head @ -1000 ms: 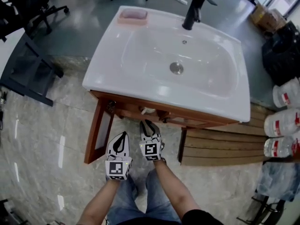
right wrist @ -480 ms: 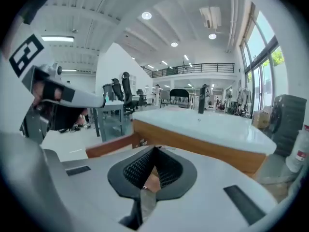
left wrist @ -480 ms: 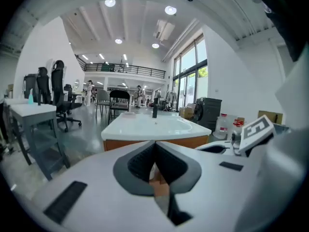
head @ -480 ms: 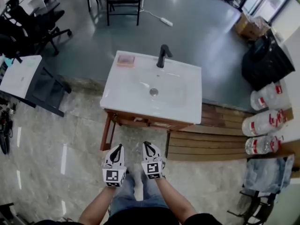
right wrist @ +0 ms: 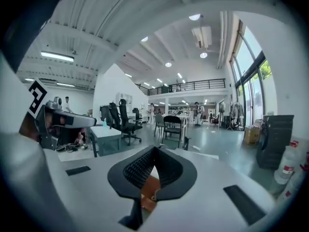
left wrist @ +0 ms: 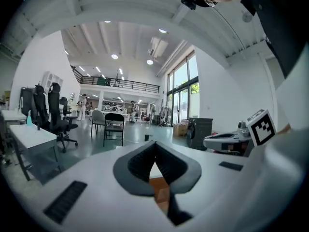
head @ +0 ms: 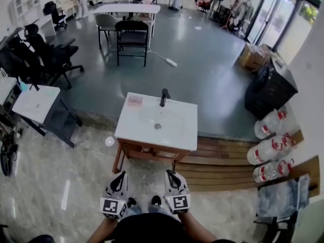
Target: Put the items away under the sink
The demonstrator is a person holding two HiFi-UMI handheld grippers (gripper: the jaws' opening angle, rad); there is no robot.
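Both tools are clenched and empty: left tool and right tool are held level, side by side before my body, jaws tip to tip; sink stands well apart ahead; wooden cabinet beneath it, contents too small to tell; pink soap dish sits on its back left corner. Judgement: no item in hand, so I am between steps or done; any next move calls for stepping forward and opening a tool.

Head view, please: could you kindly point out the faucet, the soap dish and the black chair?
faucet (head: 163, 98), head view, on its black upright stem.
soap dish (head: 134, 100), head view, middle of the pink dish.
chair (head: 132, 33), head view, on its black backrest.
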